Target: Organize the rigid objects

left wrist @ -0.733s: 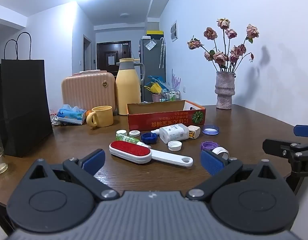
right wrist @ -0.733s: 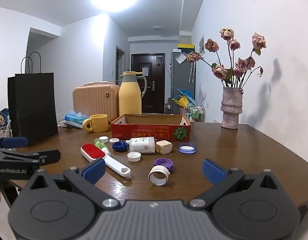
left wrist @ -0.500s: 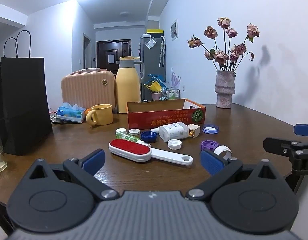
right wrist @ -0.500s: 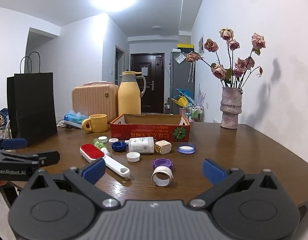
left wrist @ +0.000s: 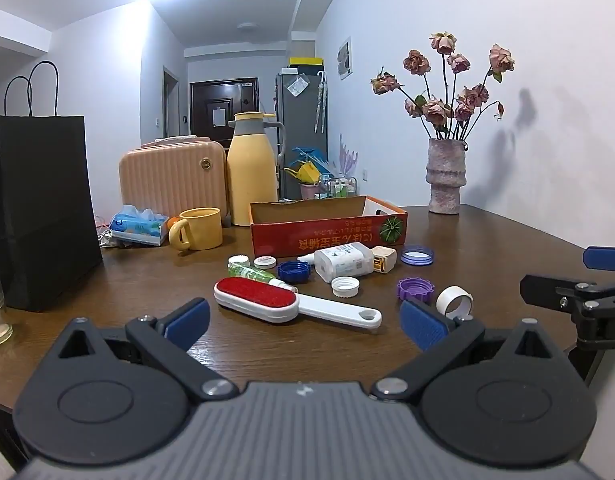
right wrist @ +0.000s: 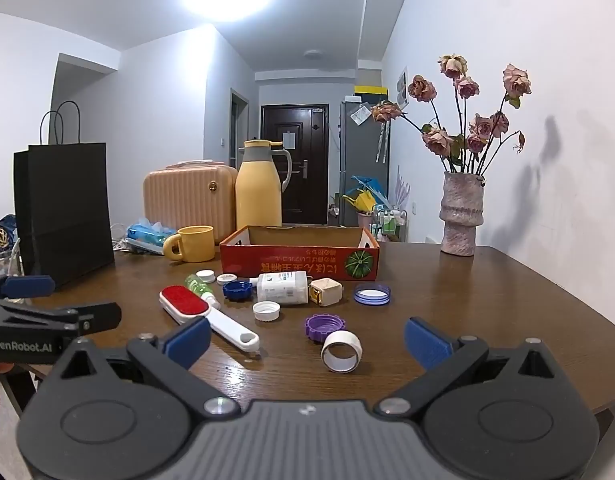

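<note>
Left gripper [left wrist: 303,322] and right gripper [right wrist: 307,338]: jaws spread wide, nothing between them, both short of the clutter. Landmark: red cardboard box [right wrist: 299,258]. Nearest, well in front of it: white tape ring [right wrist: 342,351], purple cap [right wrist: 324,327], lint brush [right wrist: 205,314]. Just before the box: white bottle [right wrist: 282,288], blue cap [right wrist: 238,290]. Behind the box: yellow jug [right wrist: 258,188].
</note>
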{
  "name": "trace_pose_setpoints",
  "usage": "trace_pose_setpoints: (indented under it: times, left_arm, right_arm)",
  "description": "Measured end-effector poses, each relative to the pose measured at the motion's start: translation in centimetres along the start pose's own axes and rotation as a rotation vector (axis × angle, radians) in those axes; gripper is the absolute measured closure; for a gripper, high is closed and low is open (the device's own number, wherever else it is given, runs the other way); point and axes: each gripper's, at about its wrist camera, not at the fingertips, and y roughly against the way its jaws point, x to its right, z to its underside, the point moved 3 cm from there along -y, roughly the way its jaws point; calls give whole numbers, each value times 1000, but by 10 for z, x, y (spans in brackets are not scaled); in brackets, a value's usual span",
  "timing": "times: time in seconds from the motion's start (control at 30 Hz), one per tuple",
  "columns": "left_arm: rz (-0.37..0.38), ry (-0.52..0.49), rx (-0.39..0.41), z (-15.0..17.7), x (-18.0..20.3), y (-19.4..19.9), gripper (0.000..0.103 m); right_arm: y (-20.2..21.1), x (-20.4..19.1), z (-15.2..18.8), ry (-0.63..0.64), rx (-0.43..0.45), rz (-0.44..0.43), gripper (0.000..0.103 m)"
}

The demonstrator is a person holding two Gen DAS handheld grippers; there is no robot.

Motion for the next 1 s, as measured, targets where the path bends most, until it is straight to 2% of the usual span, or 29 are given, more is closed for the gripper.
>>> trace_pose_setpoints:
  times: [1.0]
  left_arm:
    - [-4, -2, -46, 1, 1, -6, 0]
  right_arm:
    - [-6, 2, 4, -17, -56, 13, 0]
